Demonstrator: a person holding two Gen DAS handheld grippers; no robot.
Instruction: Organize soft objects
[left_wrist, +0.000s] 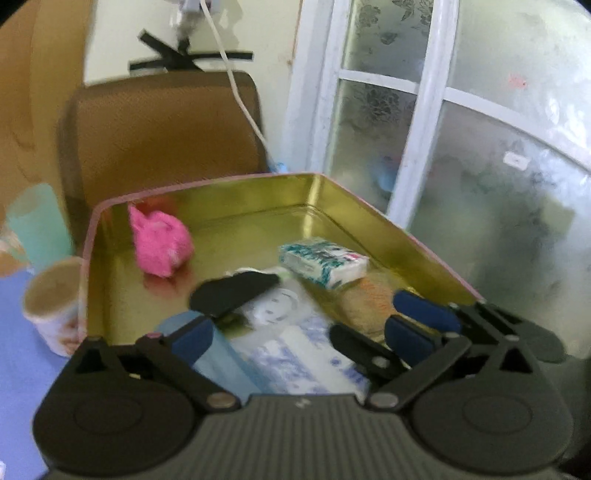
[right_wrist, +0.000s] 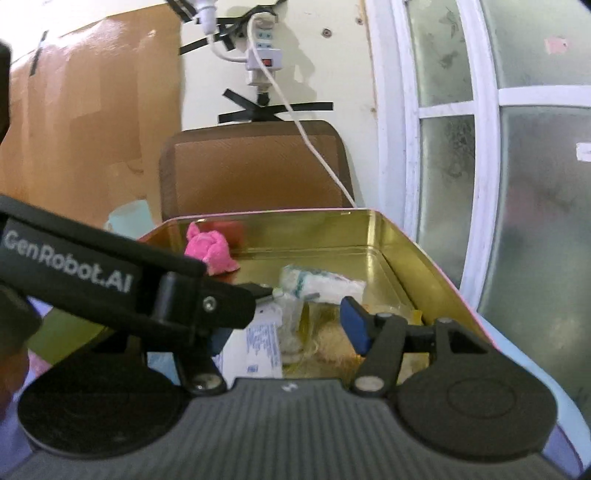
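Observation:
A gold tin box with a pink rim holds the soft things. A pink plush toy lies at its far left. A green-and-white tissue pack lies in the middle. A blue-printed white packet and a beige fuzzy item lie at the near side. My left gripper hangs wide open over the packet, holding nothing. My right gripper is open beside it on the right; its left finger is hidden behind the left gripper.
A brown chair back stands behind the box, with a white cable hanging across it. A teal cup and a paper cup stand left of the box. A frosted window fills the right.

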